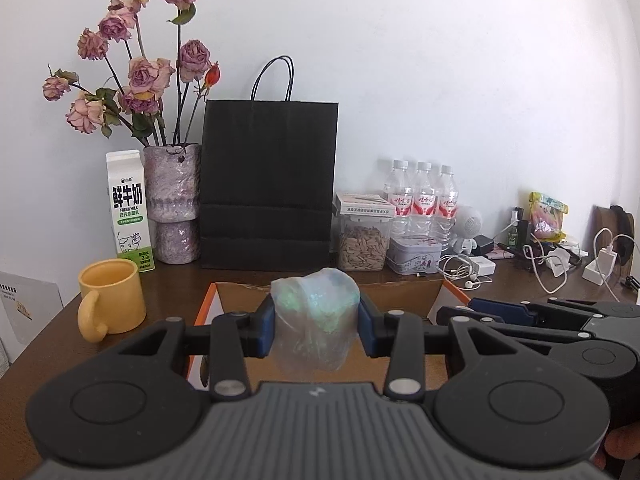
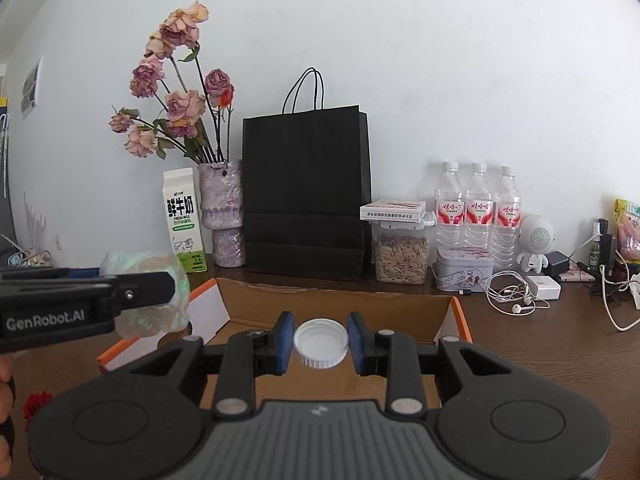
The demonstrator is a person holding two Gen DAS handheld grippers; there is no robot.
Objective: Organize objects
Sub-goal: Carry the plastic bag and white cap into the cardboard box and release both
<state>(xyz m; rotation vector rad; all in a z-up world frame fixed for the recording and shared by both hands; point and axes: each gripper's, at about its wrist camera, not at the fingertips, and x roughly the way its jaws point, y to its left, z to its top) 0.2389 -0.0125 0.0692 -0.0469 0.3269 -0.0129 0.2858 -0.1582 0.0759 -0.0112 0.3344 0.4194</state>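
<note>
Above the open cardboard box on the brown surface, the left gripper has its fingers clamped on a crumpled translucent plastic wad; beside it, the right gripper pinches a white cap.

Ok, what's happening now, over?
Left gripper shut on crumpled plastic bag. Right gripper shut on white cap. Both above open cardboard box. Nothing in the way.

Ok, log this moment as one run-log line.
left gripper: shut on clear plastic bag | right gripper: shut on white cap | both above open cardboard box
</note>
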